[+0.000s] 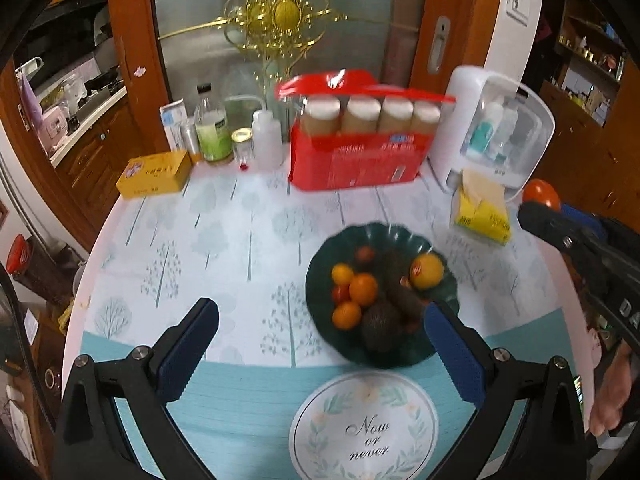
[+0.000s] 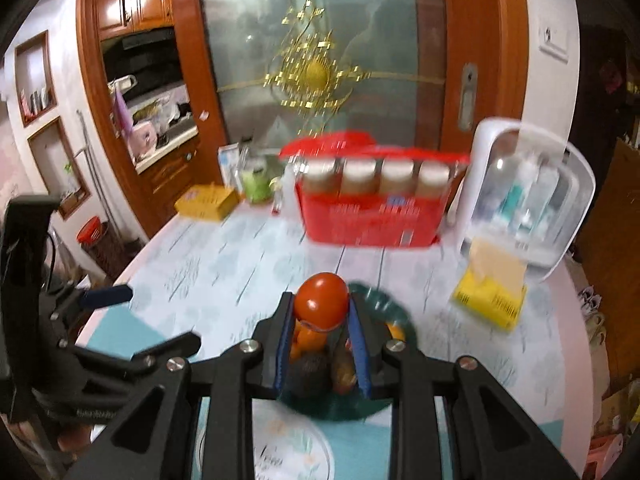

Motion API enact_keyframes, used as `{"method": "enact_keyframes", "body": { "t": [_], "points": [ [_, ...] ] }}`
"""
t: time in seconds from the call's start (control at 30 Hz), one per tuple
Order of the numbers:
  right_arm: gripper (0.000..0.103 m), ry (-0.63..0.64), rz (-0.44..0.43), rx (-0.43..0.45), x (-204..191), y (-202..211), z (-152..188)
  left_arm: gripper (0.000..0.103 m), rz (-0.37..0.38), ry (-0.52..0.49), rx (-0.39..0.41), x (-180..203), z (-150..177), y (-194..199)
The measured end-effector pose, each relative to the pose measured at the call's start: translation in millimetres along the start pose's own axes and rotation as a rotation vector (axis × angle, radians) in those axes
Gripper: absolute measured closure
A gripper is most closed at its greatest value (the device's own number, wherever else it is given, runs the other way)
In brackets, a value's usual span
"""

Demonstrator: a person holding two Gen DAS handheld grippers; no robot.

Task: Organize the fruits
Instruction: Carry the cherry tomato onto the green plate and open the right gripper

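Red tomato (image 2: 322,300) pinched in right claw (image 2: 322,322) above green plate (image 2: 384,300), left claw (image 1: 320,322) wide open, holding nothing.

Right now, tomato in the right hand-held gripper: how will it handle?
The tomato is round and glossy, so it may slip or pivot between the pads of the right hand-held gripper. It sits near the fingertips, so the hold looks marginal. Set on the dark green plate, it would probably roll against other fruit.
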State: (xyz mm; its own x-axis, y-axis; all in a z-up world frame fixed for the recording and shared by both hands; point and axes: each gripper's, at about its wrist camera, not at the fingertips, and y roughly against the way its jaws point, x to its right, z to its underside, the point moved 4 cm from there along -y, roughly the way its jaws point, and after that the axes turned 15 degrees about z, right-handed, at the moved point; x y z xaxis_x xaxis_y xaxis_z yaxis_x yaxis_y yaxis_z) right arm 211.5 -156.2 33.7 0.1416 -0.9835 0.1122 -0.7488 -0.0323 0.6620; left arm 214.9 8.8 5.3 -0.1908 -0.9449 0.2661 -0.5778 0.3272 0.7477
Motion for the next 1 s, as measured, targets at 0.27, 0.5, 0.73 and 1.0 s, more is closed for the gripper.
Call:
{"method": "enact_keyframes", "body": {
  "t": [0.27,0.5,0.73,1.0],
  "points": [
    [0.076,-0.001,0.074,0.007,-2,-37,-30,0.001,-0.026,-0.009,0.022,-6,-32,-16],
    [0.076,0.012,0.108,-0.117,-9,-99,-7,0.001,-0.024,0.02,-0.061,-25,-24,-64],
    [0.076,0.055,0.119,-0.236,-24,-151,27,0.001,-0.038,0.03,-0.129,-42,-13,-108],
    [0.076,0.079,0.119,-0.322,-33,-188,52,0.001,-0.066,0.025,-0.185,-58,0,-147]
  ]
}}
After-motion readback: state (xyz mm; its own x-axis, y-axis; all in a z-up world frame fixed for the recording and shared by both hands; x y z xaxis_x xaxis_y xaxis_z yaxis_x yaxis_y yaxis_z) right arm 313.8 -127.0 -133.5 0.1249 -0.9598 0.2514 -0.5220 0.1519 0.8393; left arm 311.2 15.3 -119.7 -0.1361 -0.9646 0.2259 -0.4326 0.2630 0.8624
